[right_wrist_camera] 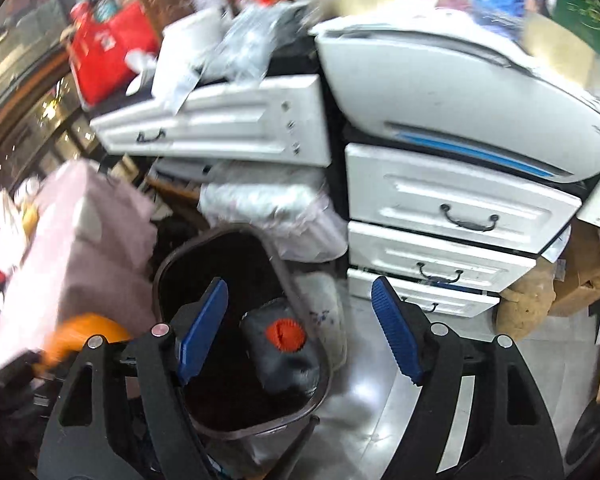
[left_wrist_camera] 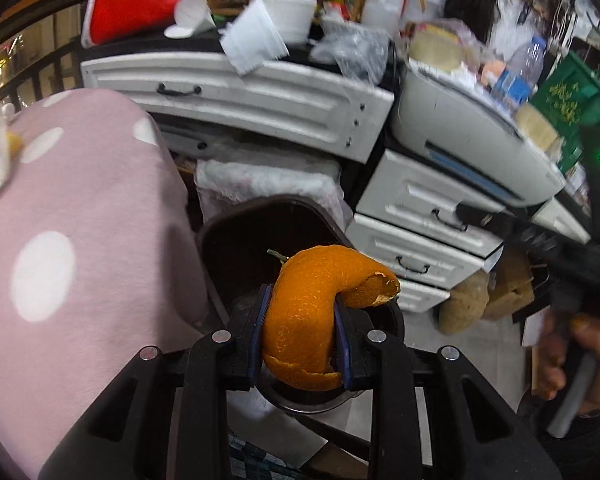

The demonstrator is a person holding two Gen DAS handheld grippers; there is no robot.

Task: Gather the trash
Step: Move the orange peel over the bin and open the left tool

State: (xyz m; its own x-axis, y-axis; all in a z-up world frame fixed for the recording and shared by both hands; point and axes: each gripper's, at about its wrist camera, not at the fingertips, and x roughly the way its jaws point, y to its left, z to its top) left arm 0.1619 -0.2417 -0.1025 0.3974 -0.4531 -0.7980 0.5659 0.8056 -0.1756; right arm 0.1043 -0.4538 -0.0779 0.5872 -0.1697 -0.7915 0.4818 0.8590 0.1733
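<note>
My left gripper (left_wrist_camera: 303, 330) pinches the orange peel (left_wrist_camera: 314, 312) over the dark bin (right_wrist_camera: 236, 320) to drop it (right gripper (right_wrist_camera: 300, 332) wide open, empty).

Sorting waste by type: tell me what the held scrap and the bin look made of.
Orange peel: organic citrus rind, pitted, matte-waxy skin with a torn edge, clamped by the left gripper.
Trash bin: probably dark plastic, with a smooth moulded rim that looks slightly glossy; motion blur leaves this uncertain.
</note>
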